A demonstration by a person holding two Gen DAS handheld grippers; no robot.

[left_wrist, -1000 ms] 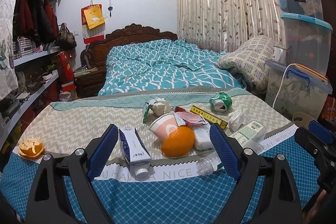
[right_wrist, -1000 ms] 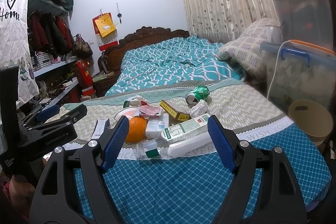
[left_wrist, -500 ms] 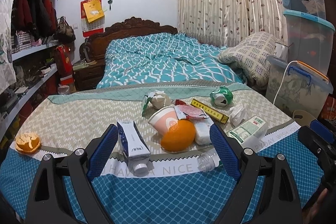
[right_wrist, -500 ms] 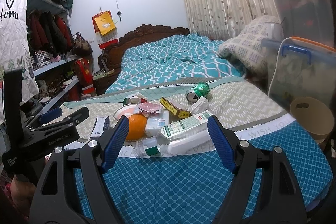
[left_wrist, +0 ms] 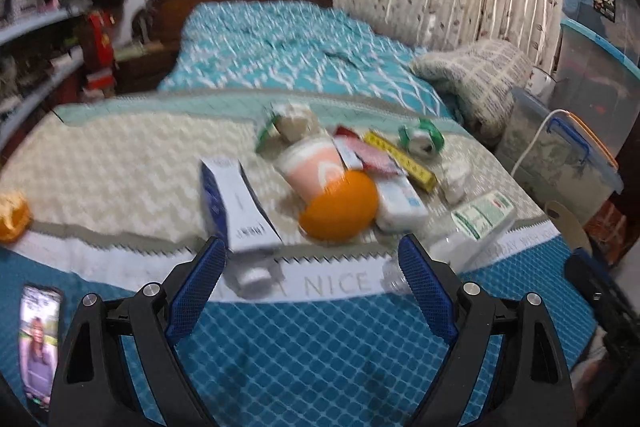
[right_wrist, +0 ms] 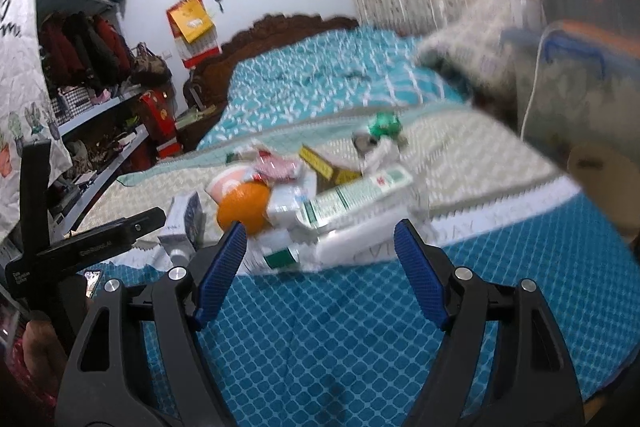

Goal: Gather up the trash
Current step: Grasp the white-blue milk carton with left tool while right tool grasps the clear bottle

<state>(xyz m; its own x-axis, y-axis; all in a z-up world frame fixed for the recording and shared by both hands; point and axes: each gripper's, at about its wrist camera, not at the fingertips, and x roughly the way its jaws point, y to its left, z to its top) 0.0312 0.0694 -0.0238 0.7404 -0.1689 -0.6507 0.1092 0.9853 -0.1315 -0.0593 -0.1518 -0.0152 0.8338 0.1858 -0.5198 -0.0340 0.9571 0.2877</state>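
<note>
A pile of trash lies on the bed's patterned cover: an orange (left_wrist: 340, 207), a blue-and-white carton (left_wrist: 236, 211), a pink paper cup (left_wrist: 316, 171), a yellow box (left_wrist: 404, 163), a green can (left_wrist: 422, 139), a green-and-white carton (left_wrist: 482, 213) and a clear bottle (left_wrist: 440, 251). My left gripper (left_wrist: 312, 259) hovers open just short of the blue carton and orange, touching nothing. My right gripper (right_wrist: 320, 239) is closing its jaws in front of the clear bottle (right_wrist: 288, 251) and green-and-white carton (right_wrist: 356, 195); nothing is pressed between them.
An orange peel (left_wrist: 12, 215) sits at the cover's left edge and a lit phone (left_wrist: 38, 343) lies near the front left. A tan bin (right_wrist: 604, 167) stands off the bed's right side below stacked plastic boxes (left_wrist: 592, 39). Shelves (right_wrist: 100, 115) line the left wall.
Both grippers have dipped and moved closer to the pile, which now looks larger. The phone has come into the left wrist view. The right jaws stand slightly narrower.
</note>
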